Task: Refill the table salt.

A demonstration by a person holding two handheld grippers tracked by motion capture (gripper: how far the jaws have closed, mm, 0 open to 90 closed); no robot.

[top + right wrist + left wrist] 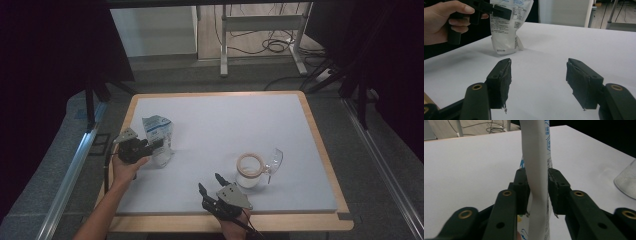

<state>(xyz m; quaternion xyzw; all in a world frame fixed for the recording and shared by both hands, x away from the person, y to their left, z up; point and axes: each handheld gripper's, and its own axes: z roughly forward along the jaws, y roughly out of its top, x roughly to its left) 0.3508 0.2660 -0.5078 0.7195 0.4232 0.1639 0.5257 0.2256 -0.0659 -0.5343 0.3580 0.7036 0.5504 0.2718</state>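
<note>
left claw [537,187]: jaws astride upright white printed plastic pouch [536,170], pads seemingly touching it, grip unclear | pouch: standing on white worktop [225,125], left side | right claw [539,82]: released, empty, well apart

Lab – dark curtains [55,45], floor cables [270,45]

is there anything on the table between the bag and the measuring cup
Nothing visible. The bag, between the left tongs, and the cup have bare table between them; the right tongs sit nearer the front edge.
</note>
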